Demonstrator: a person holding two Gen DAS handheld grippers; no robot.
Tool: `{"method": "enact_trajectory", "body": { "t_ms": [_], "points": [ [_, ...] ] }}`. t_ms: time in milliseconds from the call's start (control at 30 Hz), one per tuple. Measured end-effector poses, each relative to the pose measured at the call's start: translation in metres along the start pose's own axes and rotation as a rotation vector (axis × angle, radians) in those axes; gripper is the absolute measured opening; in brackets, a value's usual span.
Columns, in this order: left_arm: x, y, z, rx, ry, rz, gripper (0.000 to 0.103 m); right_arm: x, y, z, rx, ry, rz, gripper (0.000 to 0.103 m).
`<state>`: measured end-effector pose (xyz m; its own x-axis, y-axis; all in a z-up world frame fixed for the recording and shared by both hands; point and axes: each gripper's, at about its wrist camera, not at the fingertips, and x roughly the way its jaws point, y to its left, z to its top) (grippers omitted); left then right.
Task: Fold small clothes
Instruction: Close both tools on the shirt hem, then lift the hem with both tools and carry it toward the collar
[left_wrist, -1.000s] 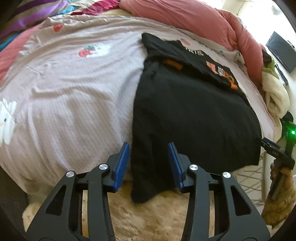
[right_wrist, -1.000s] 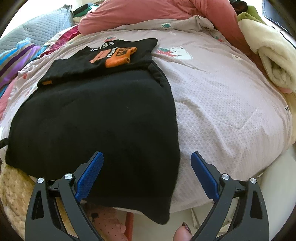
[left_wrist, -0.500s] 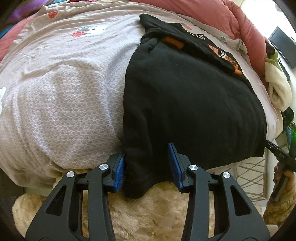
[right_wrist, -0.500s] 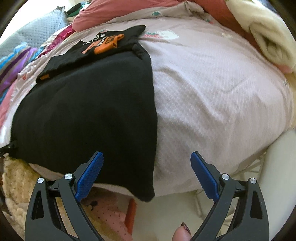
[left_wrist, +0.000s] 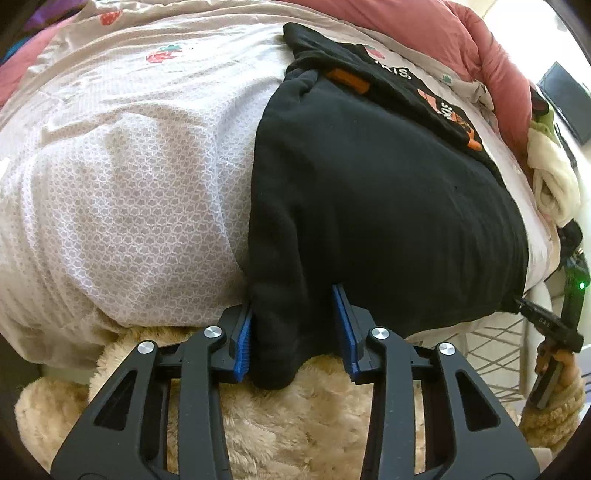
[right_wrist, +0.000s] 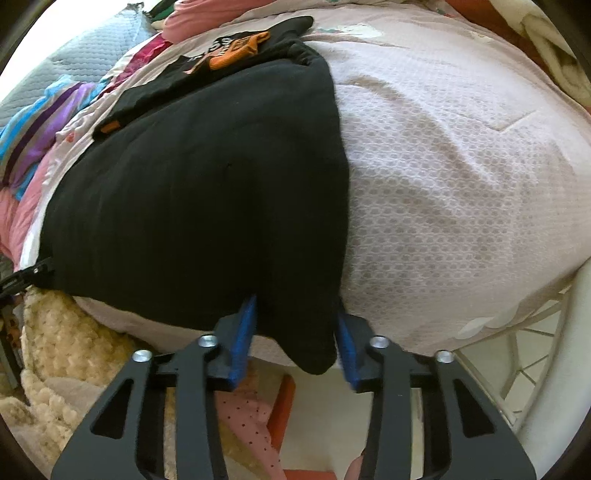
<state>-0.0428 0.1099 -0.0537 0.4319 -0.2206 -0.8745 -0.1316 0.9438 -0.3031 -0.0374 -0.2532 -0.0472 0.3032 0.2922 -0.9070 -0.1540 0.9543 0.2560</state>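
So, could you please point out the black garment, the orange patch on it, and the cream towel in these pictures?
black garment (left_wrist: 388, 206), left wrist view, on the middle of its flat body.
orange patch (left_wrist: 348, 80), left wrist view, on the patch's centre near the far end.
cream towel (left_wrist: 554, 177), left wrist view, on its bunched folds.

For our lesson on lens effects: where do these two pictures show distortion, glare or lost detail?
Left wrist view: fisheye bulges the bed sheet, corners dark; black garment reads nearly flat black. Right wrist view: the same bulge, top left corner blown out white, floor beneath the fingers bright.
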Motion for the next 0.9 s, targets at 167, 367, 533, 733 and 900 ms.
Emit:
{"method": "enact_trajectory", "body": {
  "t_ms": [167, 367, 533, 733, 900],
  "points": [
    [-0.001, 0.001, 0.001, -0.029, -0.002, -0.035, 0.005, -0.016, 0.003, 0.002, -0.038, -0.016, 0.018, 0.009],
    [-0.022, -0.002, 0.005, -0.025, -0.056, -0.054, 0.004, -0.046, 0.004, 0.018, -0.030, -0.096, 0.077, 0.008],
    [-0.050, -0.007, 0.018, -0.015, -0.132, -0.075, 0.003, -0.073, 0.000, 0.037, -0.008, -0.191, 0.125, 0.008],
    [-0.068, -0.016, 0.043, 0.011, -0.197, -0.082, 0.003, -0.096, -0.001, 0.059, -0.011, -0.305, 0.129, 0.008],
    [-0.074, -0.020, 0.071, 0.008, -0.237, -0.091, 0.003, -0.113, -0.003, 0.085, -0.013, -0.398, 0.129, 0.008]
  ]
}}
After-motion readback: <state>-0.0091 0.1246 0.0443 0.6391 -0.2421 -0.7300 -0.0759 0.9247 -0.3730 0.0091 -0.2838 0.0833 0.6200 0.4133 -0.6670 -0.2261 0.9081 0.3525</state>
